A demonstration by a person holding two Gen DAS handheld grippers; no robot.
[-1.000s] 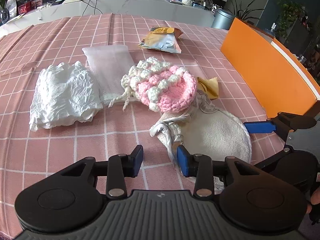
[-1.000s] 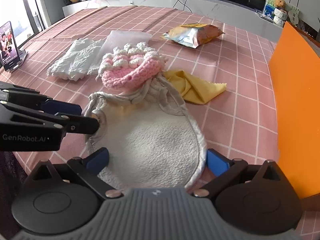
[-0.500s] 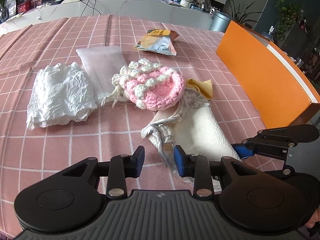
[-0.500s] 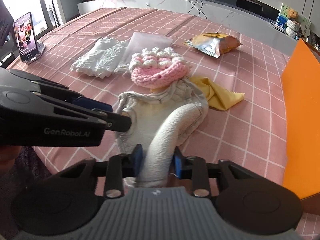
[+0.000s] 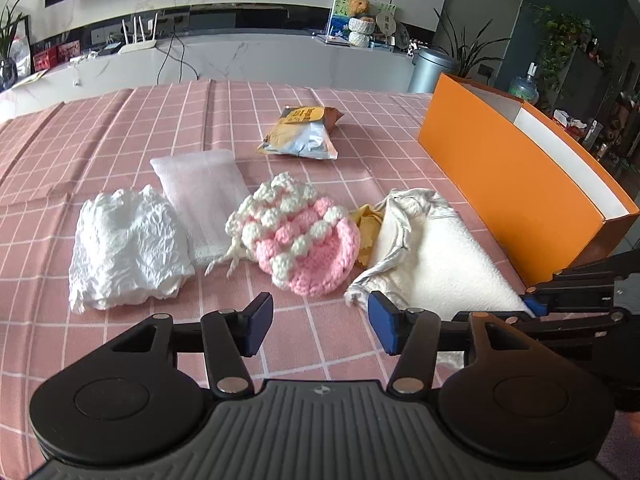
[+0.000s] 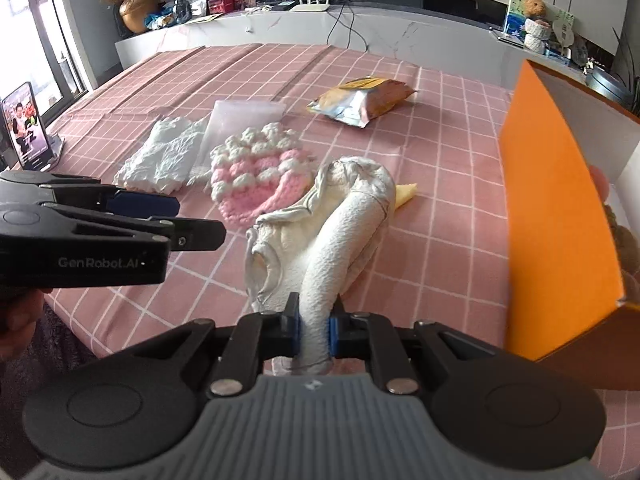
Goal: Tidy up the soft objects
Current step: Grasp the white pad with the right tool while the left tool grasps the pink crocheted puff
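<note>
My right gripper (image 6: 314, 330) is shut on the near end of a cream fleece cloth (image 6: 344, 232), which is lifted and folded into a ridge; the cloth also shows in the left wrist view (image 5: 436, 256). My left gripper (image 5: 316, 322) is open and empty, just left of that cloth's grey hem. A pink and white crochet hat (image 5: 304, 240) lies beside the cloth, with a yellow cloth (image 5: 366, 228) partly under both. A crumpled white cloth (image 5: 124, 248) and a white mesh pouch (image 5: 204, 196) lie to the left.
An orange box (image 5: 516, 188) with a white inside stands open along the right side of the pink checked tablecloth (image 5: 120, 140). A snack bag (image 5: 302, 134) lies at the back. A phone on a stand (image 6: 26, 128) is at the far left edge.
My right gripper has closed tight on the cream cloth and raised it. My left gripper has let go of the cloth's hem, opened wider and drawn back a little.
</note>
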